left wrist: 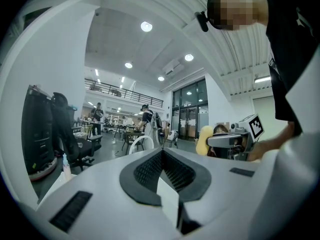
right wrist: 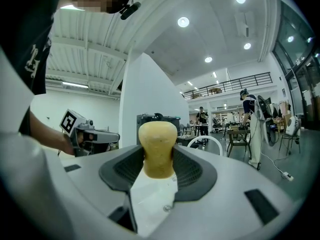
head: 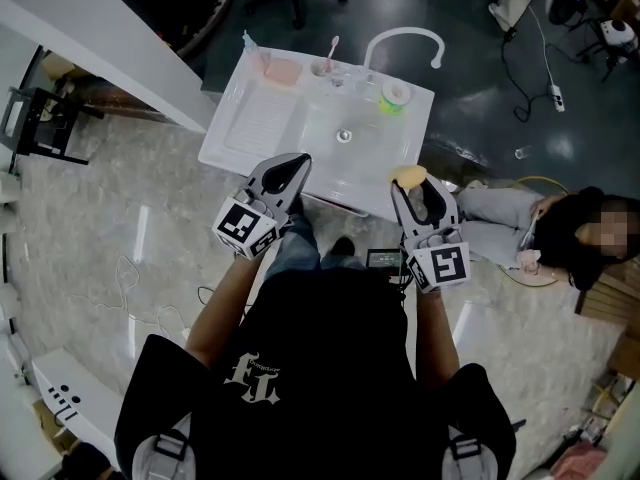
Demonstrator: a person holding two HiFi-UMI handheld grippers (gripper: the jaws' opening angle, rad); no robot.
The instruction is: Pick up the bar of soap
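A yellow rounded bar of soap [right wrist: 157, 149] stands upright between the pads of my right gripper [right wrist: 158, 160], which is shut on it. In the head view the soap [head: 408, 175] pokes out of the right gripper [head: 412, 184] just above the near right corner of the white sink unit [head: 250, 118]. My left gripper [head: 293, 164] hovers over the sink's near edge, shut with nothing in it. In the left gripper view its jaws [left wrist: 161, 154] meet, and the soap [left wrist: 203, 139] shows off to the right.
On the sink's far rim are a pink item [head: 283, 71], a cup with a toothbrush [head: 325, 63], a green-topped item [head: 394, 96] and a white curved faucet [head: 400, 38]. A person [head: 540, 228] sits on the floor at right. A white partition [head: 100, 38] runs at left.
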